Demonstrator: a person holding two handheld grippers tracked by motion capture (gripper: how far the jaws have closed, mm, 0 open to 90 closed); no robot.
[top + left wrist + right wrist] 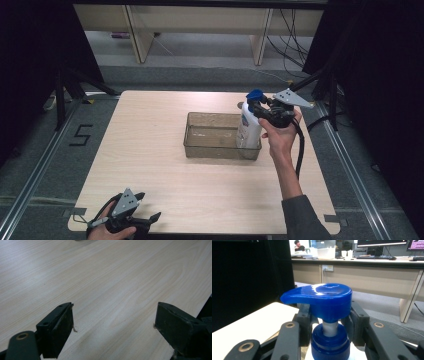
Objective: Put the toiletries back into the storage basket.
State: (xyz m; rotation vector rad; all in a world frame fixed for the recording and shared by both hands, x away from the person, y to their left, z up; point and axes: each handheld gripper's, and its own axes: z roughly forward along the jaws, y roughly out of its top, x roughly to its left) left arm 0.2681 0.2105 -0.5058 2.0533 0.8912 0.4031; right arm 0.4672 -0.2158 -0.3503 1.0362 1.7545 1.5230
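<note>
While the pump bottle is held upright at the right end of the clear plastic bin, its neck is clamped by the right gripper, whose jaws are closed on it just under the blue pump head. Seen from the high view, the white body of the bottle stands against the bin's right wall; whether its base rests inside the bin cannot be told. In the right gripper view the pump head is seen close up, its spout turned to the left of that view, with the blue collar below it and the black pads pressed to either side of the neck. The bin is placed near the middle of the light wooden table, slightly toward the right. The left gripper is kept low at the near left edge of the table, well apart from the bin and the bottle. In the left gripper view its jaws are spread wide with nothing between them, and bare tabletop is seen between and beyond them.
</note>
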